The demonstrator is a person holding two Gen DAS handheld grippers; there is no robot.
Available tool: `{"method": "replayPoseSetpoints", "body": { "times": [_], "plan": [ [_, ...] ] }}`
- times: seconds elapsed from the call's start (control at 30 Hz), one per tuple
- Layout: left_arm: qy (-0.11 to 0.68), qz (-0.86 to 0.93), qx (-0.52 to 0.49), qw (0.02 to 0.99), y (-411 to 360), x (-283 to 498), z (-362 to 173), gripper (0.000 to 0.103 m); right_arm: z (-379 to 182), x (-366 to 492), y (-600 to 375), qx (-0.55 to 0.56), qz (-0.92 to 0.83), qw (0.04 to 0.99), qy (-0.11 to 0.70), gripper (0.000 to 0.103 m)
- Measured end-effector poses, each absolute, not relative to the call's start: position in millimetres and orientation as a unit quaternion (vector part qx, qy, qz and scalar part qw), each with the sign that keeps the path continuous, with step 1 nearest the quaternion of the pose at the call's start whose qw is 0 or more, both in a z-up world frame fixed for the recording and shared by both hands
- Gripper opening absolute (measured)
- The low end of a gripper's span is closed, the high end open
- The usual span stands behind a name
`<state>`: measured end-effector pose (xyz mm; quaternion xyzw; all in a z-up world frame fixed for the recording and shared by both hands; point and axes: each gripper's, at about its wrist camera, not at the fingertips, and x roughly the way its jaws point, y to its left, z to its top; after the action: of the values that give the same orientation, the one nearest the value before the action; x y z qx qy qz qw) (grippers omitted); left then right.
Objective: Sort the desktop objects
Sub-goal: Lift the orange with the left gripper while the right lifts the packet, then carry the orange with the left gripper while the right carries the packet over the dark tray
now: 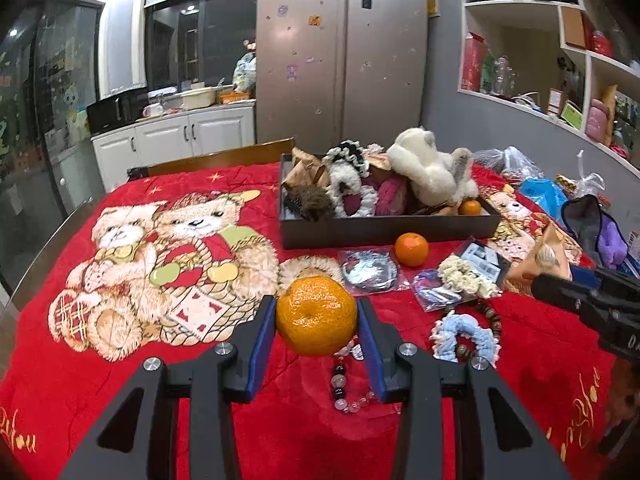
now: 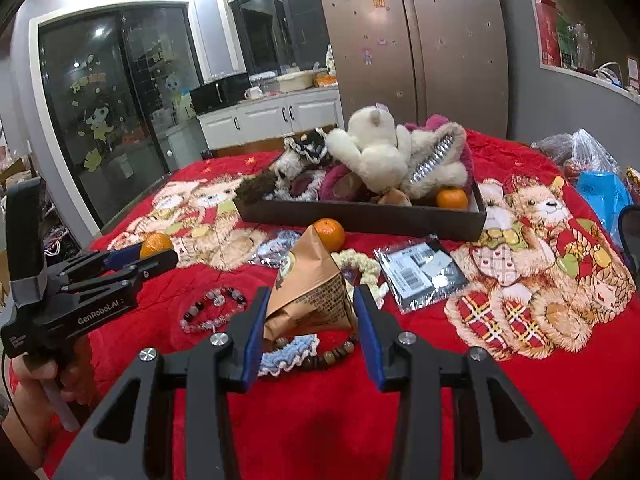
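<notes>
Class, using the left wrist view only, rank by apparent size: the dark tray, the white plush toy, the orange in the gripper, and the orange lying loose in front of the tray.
1. dark tray
2. white plush toy
3. held orange, though nearness to the camera enlarges it
4. loose orange

My right gripper [image 1: 560, 292] cut off by the frame edge beside the tray [image 1: 384, 230], wooden bracelet [image 2: 332, 354] partly hidden under my paper packet [image 2: 310, 296], fridge [image 1: 340, 52] stickers too small to read.
</notes>
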<state>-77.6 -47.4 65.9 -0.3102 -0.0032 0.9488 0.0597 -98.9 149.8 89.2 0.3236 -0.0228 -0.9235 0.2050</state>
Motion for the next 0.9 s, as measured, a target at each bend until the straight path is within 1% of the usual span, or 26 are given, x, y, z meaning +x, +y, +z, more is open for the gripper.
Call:
{"method": "replayPoseSetpoints", "body": {
  "times": [0.17,0.37,0.53,0.7,0.9],
  "plan": [
    [-0.025,0.95,-0.3,0.079,-43.8,-80.9,80.8,0.041,103.9,-98.6,156.7,0.302,-0.932,0.197,-0.041,0.042],
    [0.003,0.955,-0.288,0.078,-31.3,-98.8,104.6,0.041,134.8,-107.4,159.9,0.276,-0.941,0.191,-0.044,0.042],
    [-0.018,0.956,-0.278,0.091,-35.4,-134.4,130.7,0.041,167.4,-130.4,158.8,0.261,-0.945,0.192,-0.045,0.042],
    [0.007,0.96,-0.273,0.069,-32.9,-172.9,151.4,0.041,195.3,-157.9,159.1,0.244,-0.949,0.194,-0.056,0.042],
    [0.002,0.962,-0.265,0.067,-25.6,-209.3,164.9,0.041,212.7,-197.2,159.2,0.229,-0.952,0.19,-0.072,0.042]
  ]
}}
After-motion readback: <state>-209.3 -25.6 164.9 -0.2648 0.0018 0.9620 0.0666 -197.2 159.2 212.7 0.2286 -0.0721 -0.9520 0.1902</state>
